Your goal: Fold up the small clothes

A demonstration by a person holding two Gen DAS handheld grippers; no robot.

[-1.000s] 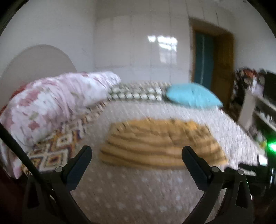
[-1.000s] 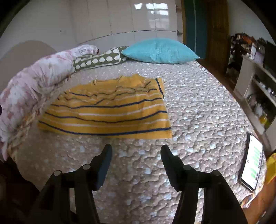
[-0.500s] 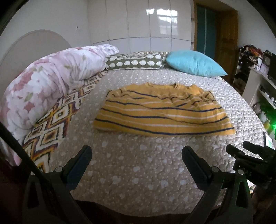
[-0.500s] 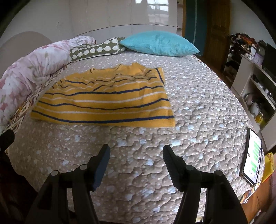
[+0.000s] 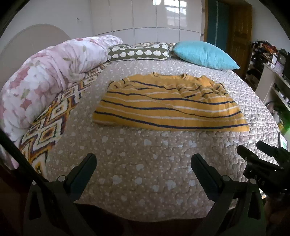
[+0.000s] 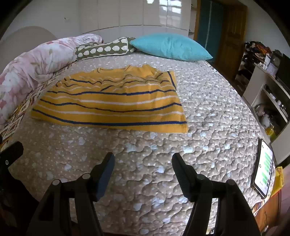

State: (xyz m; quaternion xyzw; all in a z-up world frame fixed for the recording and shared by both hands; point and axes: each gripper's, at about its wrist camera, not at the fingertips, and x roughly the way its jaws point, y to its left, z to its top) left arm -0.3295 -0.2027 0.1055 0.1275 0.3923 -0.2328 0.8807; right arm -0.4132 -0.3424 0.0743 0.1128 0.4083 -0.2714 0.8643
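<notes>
striped sweater (image 5: 168, 105) flat on bed (image 5: 145, 163), well ahead of both jaws; left apart, right opening, nothing btwn

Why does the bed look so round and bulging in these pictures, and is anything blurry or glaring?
Both wrist views: fisheye lenses bow the quilted beige bedspread and darken the corners. Left view: the yellow striped knitted sweater is sharp; the glossy white wall panels reflect window glare.
</notes>
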